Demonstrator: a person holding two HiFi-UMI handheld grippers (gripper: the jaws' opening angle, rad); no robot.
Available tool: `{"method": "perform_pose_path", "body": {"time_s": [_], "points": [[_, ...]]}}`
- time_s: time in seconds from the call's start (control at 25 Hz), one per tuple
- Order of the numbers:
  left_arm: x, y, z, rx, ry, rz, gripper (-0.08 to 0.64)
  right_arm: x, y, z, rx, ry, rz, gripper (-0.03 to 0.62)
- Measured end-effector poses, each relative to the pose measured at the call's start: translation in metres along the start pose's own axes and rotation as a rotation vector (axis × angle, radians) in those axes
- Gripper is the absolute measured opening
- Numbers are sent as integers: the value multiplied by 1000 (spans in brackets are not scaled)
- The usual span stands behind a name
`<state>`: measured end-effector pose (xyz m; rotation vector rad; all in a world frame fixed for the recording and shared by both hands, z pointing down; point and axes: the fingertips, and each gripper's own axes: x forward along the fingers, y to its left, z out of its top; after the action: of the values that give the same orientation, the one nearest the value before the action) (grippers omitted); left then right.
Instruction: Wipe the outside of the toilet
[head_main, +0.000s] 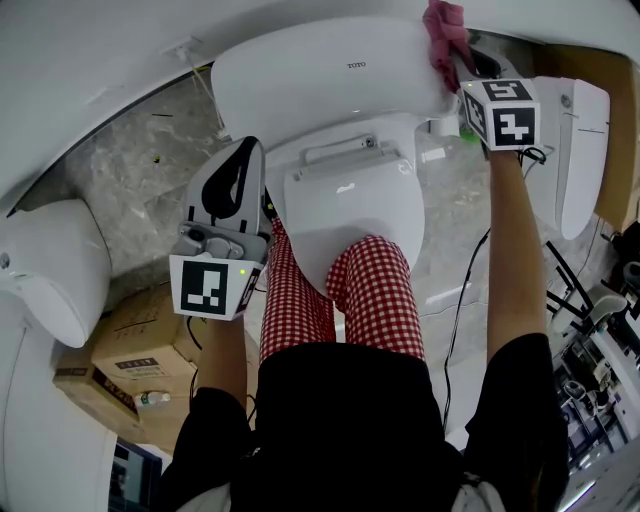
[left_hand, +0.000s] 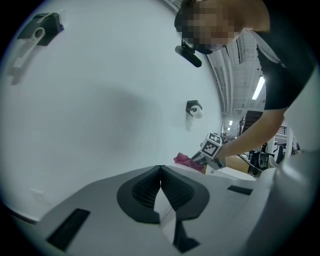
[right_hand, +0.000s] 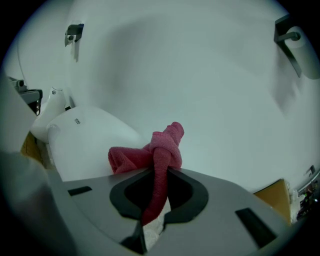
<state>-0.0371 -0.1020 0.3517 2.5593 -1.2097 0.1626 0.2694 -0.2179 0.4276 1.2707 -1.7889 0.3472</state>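
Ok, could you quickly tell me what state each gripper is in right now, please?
Left gripper: closed, nothing between its jaws.
Right gripper: closed on the pink cloth.

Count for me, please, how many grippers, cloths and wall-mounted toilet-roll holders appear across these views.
grippers: 2 (left gripper, right gripper)
pink cloth: 1
toilet-roll holders: 2
Total: 5
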Motion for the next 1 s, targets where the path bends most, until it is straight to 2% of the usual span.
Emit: {"method": "perform_pose_path", "body": {"time_s": [0.28, 0.48, 1.0], "points": [[0, -2, -5, -7, 11, -2, 9, 6, -10, -18, 18, 47, -18, 55], [2, -5, -8, -6, 19, -5, 9, 10, -14, -25, -15, 78, -19, 55], [10, -14, -13, -8, 29, -11, 9, 16, -19, -33, -30, 98, -23, 55]]}}
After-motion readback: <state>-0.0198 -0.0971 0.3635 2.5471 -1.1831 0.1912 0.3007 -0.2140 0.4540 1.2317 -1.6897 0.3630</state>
